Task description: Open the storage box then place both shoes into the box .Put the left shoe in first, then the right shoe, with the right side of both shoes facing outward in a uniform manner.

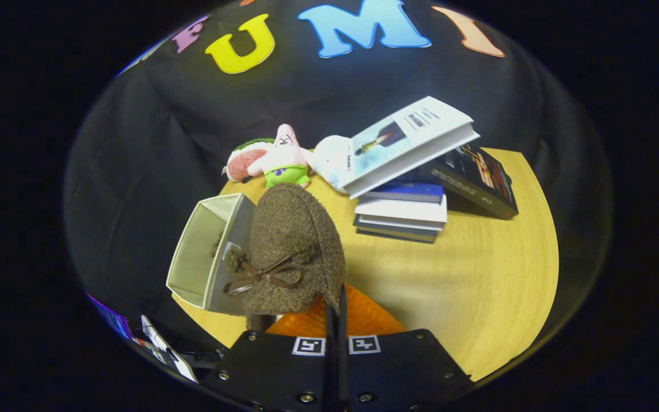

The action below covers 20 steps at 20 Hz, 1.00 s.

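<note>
A: What is the gripper (336, 312) holding?
B: Its fingers are pinching closed on the edge of a brown fuzzy slipper (292, 252) with a bow.
A: And the storage box (206, 257)?
B: It is lying open just left of the slipper, on the wooden table (478, 274), near the books (407, 171)

A fuzzy brown shoe (295, 252) with a bow hangs upright beside the open white box (206, 257)

books (407, 197): stacked on round table (495, 297) | plush toys (275, 160): just beside the books
</note>
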### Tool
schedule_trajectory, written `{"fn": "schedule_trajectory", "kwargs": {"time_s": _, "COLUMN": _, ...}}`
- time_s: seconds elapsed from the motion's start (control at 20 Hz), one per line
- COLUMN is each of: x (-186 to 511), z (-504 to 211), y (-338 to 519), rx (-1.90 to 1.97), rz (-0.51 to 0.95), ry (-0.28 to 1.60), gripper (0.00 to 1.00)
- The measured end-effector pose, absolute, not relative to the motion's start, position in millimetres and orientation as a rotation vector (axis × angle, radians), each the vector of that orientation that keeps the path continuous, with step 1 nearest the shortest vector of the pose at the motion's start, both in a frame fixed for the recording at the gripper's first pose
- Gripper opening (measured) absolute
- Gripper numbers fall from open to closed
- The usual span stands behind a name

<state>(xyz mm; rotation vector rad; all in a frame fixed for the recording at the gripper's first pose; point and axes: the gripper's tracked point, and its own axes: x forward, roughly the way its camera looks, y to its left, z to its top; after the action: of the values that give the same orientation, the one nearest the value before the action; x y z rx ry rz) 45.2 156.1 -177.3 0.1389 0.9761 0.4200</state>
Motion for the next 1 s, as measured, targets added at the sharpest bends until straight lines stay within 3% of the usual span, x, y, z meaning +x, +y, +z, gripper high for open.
{"fn": "schedule_trajectory", "kwargs": {"time_s": 0.6, "x": 67.0, "z": -138.7, "y": 357.0, "rx": 0.071, "rz": 0.633, "ry": 0.967, "gripper": 0.01}}
{"fn": "schedule_trajectory", "kwargs": {"time_s": 1.0, "x": 71.1, "z": -213.3, "y": 410.4, "rx": -0.011, "rz": 0.506, "ry": 1.136, "gripper": 0.01}}
